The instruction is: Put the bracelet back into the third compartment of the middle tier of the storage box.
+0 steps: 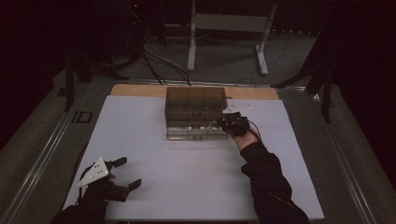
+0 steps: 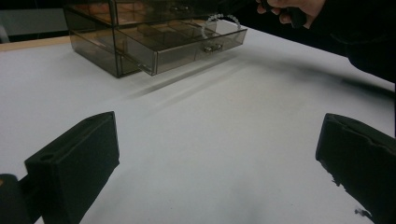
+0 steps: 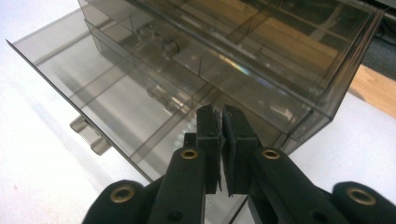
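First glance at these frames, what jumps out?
A smoky see-through drawer box sits at the far middle of the white table, its bottom drawer pulled out. The right tool, jaws shut, hangs over that drawer's right end with a white bead bracelet dangling from it. The left tool rests open at the near-left corner.

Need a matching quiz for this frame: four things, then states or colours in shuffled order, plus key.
1. drawer
2. left gripper
3. right gripper
4. table

A. jaws shut
B. white
C. pulled out
D. jaws wide open

Pairs: 1-C, 2-D, 3-A, 4-B
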Demonstrator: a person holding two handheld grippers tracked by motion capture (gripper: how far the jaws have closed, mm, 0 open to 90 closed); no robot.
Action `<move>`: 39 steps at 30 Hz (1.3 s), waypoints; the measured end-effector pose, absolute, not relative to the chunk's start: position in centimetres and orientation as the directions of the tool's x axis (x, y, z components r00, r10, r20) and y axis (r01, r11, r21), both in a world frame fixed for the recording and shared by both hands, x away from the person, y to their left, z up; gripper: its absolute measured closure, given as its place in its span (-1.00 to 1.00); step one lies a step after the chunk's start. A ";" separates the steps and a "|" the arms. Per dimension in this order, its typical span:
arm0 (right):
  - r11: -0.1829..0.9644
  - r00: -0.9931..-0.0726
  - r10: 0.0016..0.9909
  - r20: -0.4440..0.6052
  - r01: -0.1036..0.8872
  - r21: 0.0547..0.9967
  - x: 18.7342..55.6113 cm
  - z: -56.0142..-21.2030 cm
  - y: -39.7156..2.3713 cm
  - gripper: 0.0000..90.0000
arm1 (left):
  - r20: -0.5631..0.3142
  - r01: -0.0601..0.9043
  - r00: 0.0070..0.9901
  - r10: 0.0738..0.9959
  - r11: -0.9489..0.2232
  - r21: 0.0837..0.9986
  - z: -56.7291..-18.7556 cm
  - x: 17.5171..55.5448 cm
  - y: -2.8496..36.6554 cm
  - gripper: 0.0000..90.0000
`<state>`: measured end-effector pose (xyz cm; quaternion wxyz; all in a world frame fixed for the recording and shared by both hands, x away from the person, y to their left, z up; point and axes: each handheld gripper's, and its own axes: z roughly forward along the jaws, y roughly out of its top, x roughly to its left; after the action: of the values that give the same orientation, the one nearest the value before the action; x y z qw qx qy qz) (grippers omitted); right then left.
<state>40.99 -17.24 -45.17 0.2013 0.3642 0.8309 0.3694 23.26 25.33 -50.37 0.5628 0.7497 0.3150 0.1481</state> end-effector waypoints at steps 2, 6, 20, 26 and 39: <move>0.453 -0.653 0.755 -0.052 0.463 0.762 41.0 -45.4 -17.3 0.93 | -0.132 0.305 0.758 0.639 -0.168 0.938 -50.4 23.3 25.3 -0.98; 0.455 -0.653 0.755 -0.058 0.459 0.763 41.0 -45.5 -17.1 0.93 | -0.131 0.304 0.759 0.638 -0.169 0.938 -50.3 23.2 25.3 -0.98; 0.445 -0.652 0.756 -0.060 0.446 0.777 41.0 -44.8 -16.9 0.52 | -0.132 0.306 0.753 0.644 -0.165 0.938 -50.3 23.0 25.5 -0.98; 0.403 -0.648 0.762 -0.006 0.466 0.788 40.9 -44.4 -17.1 0.05 | -0.134 0.307 0.752 0.645 -0.163 0.938 -50.3 23.0 25.6 -0.98; 0.340 -0.640 0.766 0.056 0.479 0.809 39.6 -43.8 -17.3 -0.48 | -0.133 0.306 0.752 0.646 -0.164 0.938 -50.4 23.1 25.5 -0.98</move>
<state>39.62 -17.31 -43.80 0.1700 0.3888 0.8008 0.4227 23.06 25.48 -50.36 0.5627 0.7479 0.3182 0.1507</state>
